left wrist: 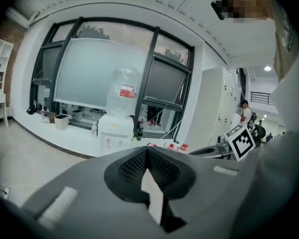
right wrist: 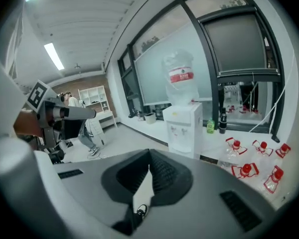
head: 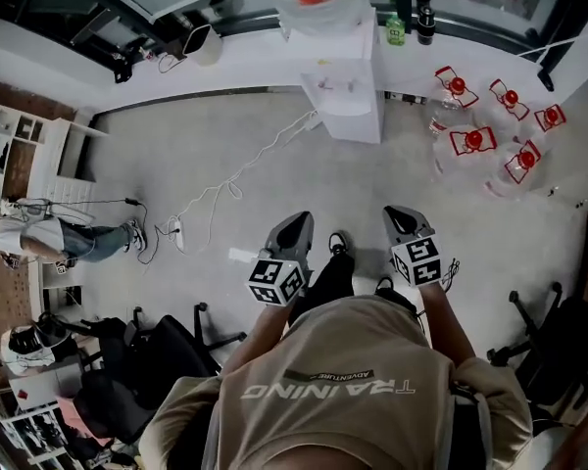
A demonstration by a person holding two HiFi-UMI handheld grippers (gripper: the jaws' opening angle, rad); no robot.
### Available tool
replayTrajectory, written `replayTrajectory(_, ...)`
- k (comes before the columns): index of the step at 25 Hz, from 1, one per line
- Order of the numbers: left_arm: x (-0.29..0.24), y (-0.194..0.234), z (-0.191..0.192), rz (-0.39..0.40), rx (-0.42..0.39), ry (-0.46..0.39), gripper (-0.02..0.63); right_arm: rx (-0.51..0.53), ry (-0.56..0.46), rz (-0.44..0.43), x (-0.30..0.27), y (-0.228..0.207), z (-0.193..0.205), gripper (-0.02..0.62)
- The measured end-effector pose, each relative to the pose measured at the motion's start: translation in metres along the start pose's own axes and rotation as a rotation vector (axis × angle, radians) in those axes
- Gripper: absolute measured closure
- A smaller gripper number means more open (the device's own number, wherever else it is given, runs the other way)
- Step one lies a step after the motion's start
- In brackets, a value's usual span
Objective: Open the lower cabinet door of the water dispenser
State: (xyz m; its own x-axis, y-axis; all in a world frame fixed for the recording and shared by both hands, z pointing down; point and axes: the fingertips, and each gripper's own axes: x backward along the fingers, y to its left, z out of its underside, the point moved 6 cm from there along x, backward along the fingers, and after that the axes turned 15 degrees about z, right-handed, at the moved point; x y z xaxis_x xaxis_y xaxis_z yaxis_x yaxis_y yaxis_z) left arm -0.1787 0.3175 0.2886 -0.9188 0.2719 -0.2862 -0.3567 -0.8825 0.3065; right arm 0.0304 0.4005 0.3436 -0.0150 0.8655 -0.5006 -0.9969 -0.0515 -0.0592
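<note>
Office floor (head: 225,135), water dispenser (head: 348,101) ahead, left gripper (head: 294,225) and right gripper (head: 404,215) held forward, jaws closed, empty

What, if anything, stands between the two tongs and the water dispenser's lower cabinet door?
Nothing visible does. Only floor lies between the left tongs, the right tongs and the water dispenser. The white cable trails off to the left and the jugs stand to the right, both off the path.
</note>
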Motion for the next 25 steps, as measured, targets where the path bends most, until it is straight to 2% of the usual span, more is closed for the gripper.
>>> replayTrajectory(3, -0.014, 0.027, -0.016, 0.047, -0.062, -0.003, 0.606, 0.019, -0.021, 0.044, -0.016, 0.005, -0.028, 0.586)
replayTrajectory(10, -0.049, 0.094, -0.065, 0.197, -0.166, 0.009, 0.606, -0.009, -0.044, 0.157, -0.056, 0.017, -0.088, 0.586)
replayTrajectory(14, -0.062, 0.131, -0.073, 0.247, -0.167, 0.021, 0.606, -0.082, -0.04, 0.207, -0.084, 0.019, -0.103, 0.586)
replayTrajectory(18, -0.097, 0.156, -0.087, 0.297, -0.159, 0.027, 0.606, -0.105, -0.051, 0.265, -0.115, 0.001, -0.116, 0.586)
replayTrajectory(22, -0.102, 0.168, -0.091, 0.326, -0.127, 0.025, 0.606, -0.159, -0.049, 0.332, -0.124, 0.006, -0.114, 0.586)
replayTrajectory(25, -0.106, 0.174, -0.086, 0.348, -0.114, 0.037, 0.606, -0.169, -0.032, 0.341, -0.136, 0.007, -0.112, 0.586)
